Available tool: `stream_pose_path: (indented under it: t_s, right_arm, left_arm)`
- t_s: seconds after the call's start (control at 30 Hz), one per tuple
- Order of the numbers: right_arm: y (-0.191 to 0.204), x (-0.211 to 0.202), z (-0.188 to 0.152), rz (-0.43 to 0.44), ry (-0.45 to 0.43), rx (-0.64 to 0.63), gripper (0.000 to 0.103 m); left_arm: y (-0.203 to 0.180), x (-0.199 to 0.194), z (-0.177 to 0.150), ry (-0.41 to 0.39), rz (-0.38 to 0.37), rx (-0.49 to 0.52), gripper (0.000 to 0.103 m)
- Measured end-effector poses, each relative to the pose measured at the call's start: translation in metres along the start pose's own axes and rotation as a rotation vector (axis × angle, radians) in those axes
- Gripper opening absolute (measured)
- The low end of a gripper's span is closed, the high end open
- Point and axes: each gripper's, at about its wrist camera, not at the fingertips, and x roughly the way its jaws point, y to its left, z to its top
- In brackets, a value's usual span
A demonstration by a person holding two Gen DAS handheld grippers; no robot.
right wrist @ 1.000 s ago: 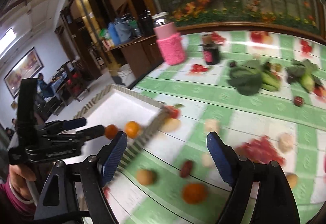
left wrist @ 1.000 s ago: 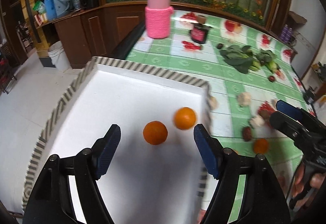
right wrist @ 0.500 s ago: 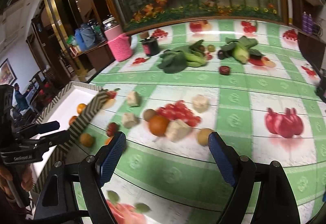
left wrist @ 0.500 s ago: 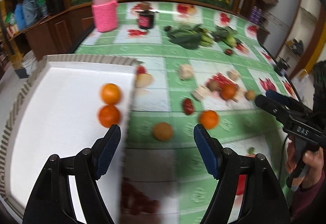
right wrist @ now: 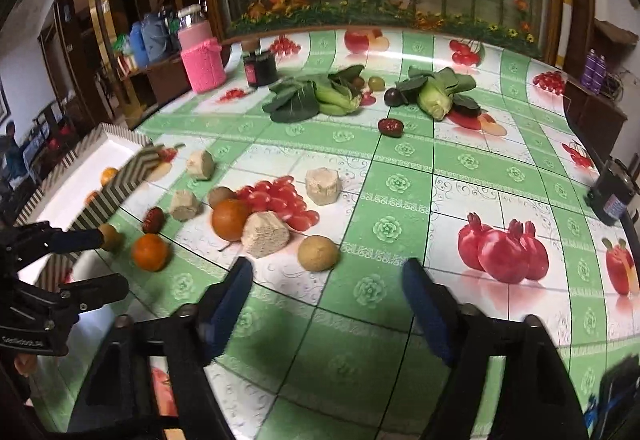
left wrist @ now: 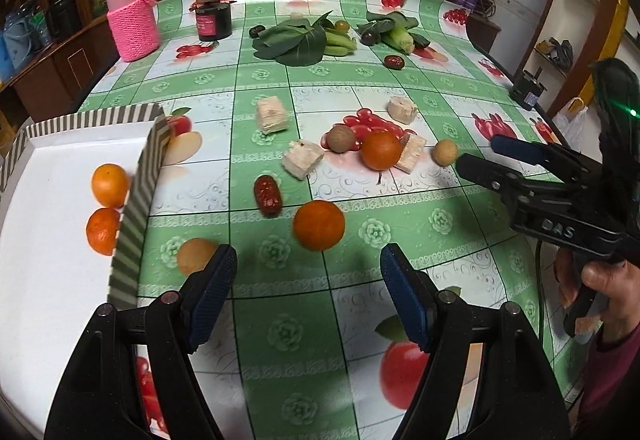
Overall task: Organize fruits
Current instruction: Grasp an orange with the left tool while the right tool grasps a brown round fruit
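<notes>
My left gripper (left wrist: 308, 276) is open and hangs low over the green fruit-print tablecloth, with nothing between its fingers. An orange (left wrist: 319, 225) lies just beyond its tips. A tan round fruit (left wrist: 196, 256) sits by its left finger and a red date (left wrist: 268, 193) lies further on. Two oranges (left wrist: 109, 180) rest in the white tray with the striped rim (left wrist: 138, 196) on the left. My right gripper (right wrist: 326, 288) is closing, its pads touching nothing; a tan round fruit (right wrist: 319, 253) lies just ahead of its tips. Another orange (right wrist: 230, 220) sits beside pale cubes.
Pale cube pieces (left wrist: 303, 159) lie among the fruit. Further back are leafy greens (left wrist: 294, 40), corn (right wrist: 434, 100), a dark jar (left wrist: 213, 22) and a pink knit-covered jar (left wrist: 134, 26). A black device (right wrist: 612, 196) stands at the table's right edge.
Both views have swung right, from over the tray to the loose fruit on the tablecloth. The left gripper has left the tray. The right gripper's jaws now stand a little narrower.
</notes>
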Motion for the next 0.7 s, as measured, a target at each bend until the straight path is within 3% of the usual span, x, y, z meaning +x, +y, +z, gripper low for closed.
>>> stream_pose_path:
  t_s: [0.07,0.3,0.37,0.43,0.7]
  right_arm:
    - [-0.003,0.009,0.003,0.01,0.02,-0.007,0.059]
    - [-0.004,0.023,0.008,0.035,0.046,-0.027,0.055]
    - [-0.001,0.028,0.008,0.036,0.063,-0.045,0.036]
    - [0.001,0.032,0.008,0.032,0.065,-0.061,0.028]
    - [-0.005,0.027,0.003,0.044,0.062,-0.031,0.027]
  left_arm:
    - [0.0,0.003,0.001,0.005,0.001,0.0,0.074]
    - [-0.004,0.011,0.004,0.016,-0.002,0.005,0.074]
    - [-0.006,0.013,0.005,0.019,-0.004,0.007,0.074]
    - [-0.007,0.015,0.007,0.016,-0.003,0.009,0.074]
    - [-0.008,0.021,0.009,0.011,-0.008,0.0,0.074]
